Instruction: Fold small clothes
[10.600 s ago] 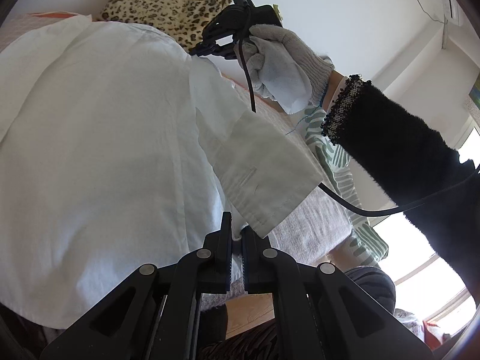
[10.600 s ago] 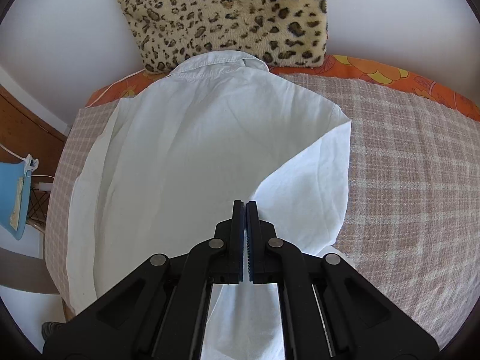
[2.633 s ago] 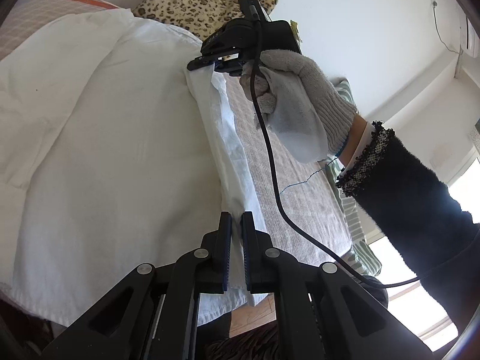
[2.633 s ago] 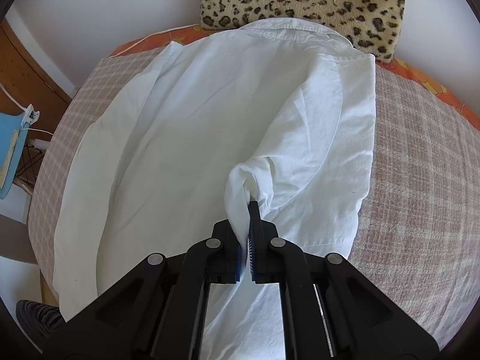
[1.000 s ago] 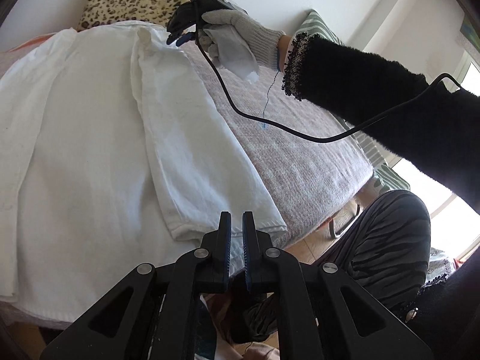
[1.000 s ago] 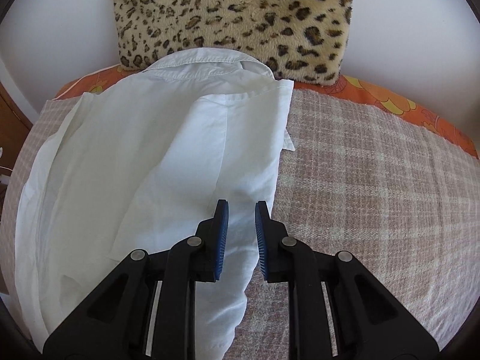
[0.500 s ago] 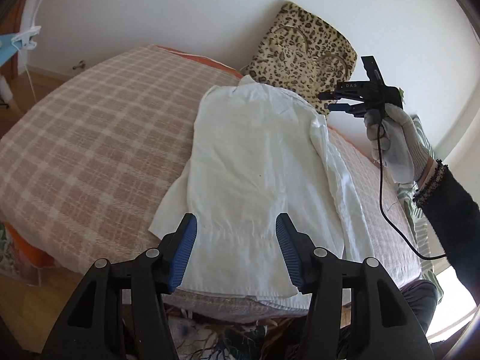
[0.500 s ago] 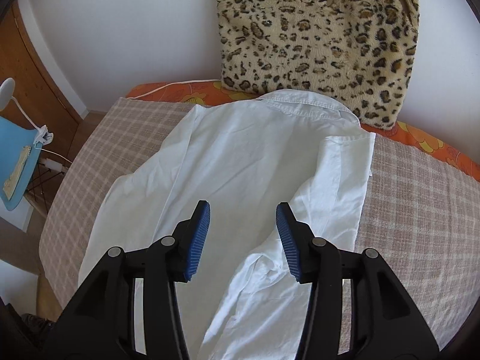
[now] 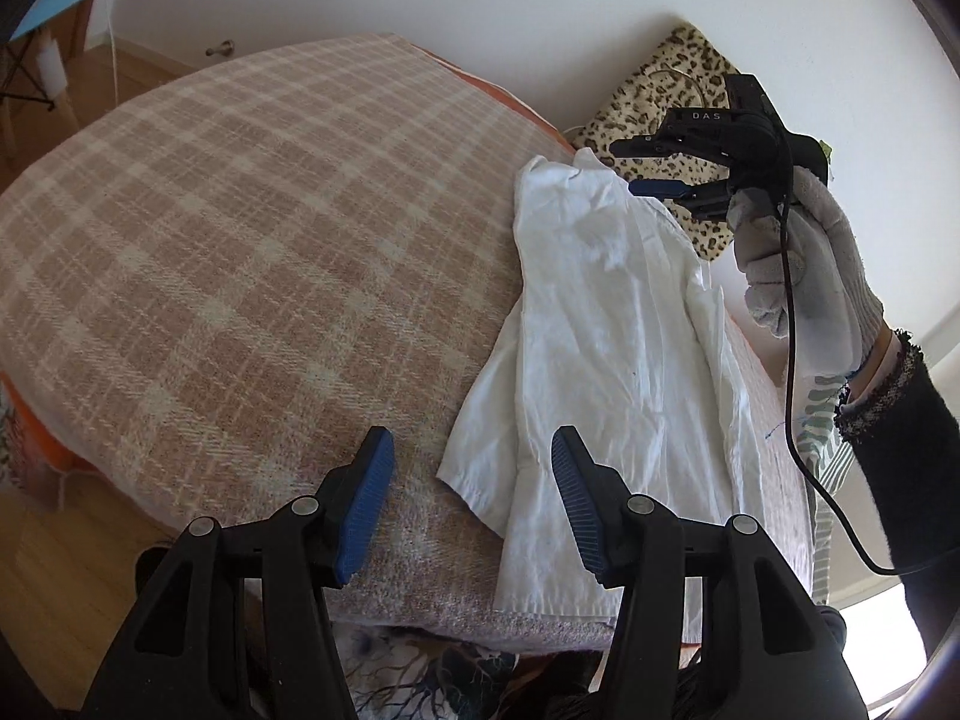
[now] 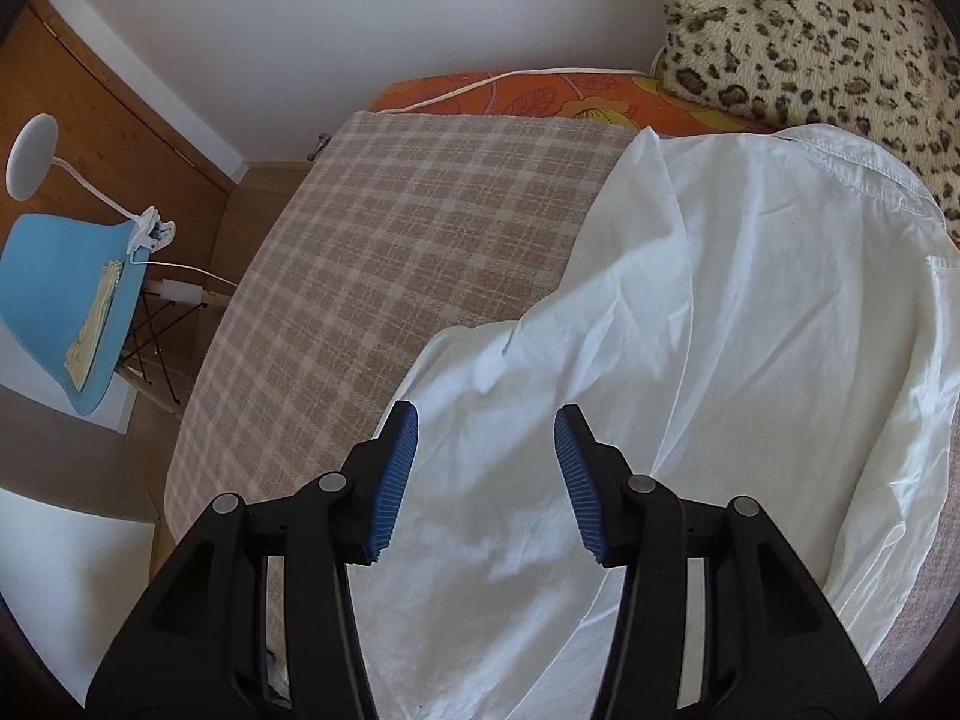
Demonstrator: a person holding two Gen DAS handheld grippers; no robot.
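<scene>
shirt (image 9: 612,360), white, lies on the plaid bed (image 9: 252,252), its right side already folded inward, collar toward the leopard cushion (image 10: 840,18). both tongs, left (image 9: 474,504) and right (image 10: 486,480), stand spread and have just been opening, nothing between them. for the left-side fold, i'd pinch the loose edge near hem and shoulder together, lift only slightly, and carry it across evenly so the crease runs straight.

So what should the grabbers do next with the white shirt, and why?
Probably lower the left hand-held gripper onto the shirt's near unfolded corner and pinch it. The shirt's far side already lies folded inward, while this side spreads flat on the checked blanket. Both hand-held grippers, the right too, are open and hold nothing.
</scene>
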